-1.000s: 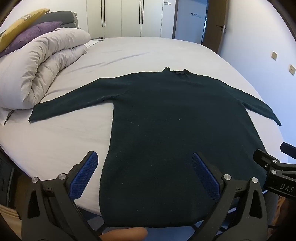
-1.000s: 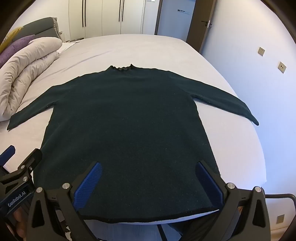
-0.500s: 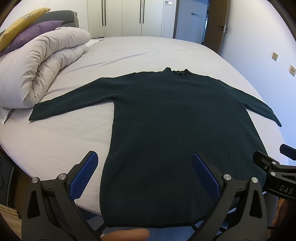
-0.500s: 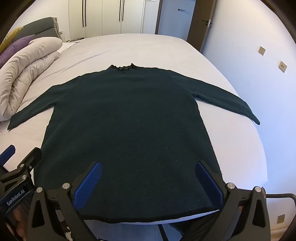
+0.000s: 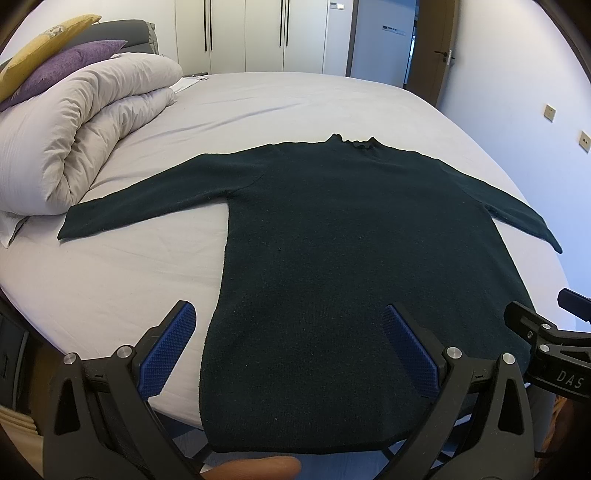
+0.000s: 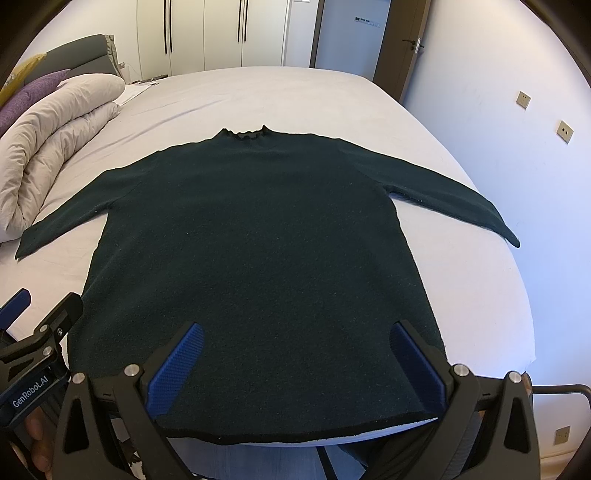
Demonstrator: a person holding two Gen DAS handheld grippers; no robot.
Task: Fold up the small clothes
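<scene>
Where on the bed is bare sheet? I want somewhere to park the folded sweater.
Bare sheet lies beyond the sweater collar toward the wardrobe, and between the near sleeve and the bed edge. The rolled duvet and pillows crowd the headboard side.

Soft even daylight, fisheye-warped edges

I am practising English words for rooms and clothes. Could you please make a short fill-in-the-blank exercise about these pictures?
1. The dark sweater lies flat on the ____.
2. Both sleeves of the sweater are spread out to the ____.
3. The left gripper and the right gripper are both ____.
4. A rolled white duvet lies under a purple ____.

Missing words: bed; sides; open; pillow
</scene>
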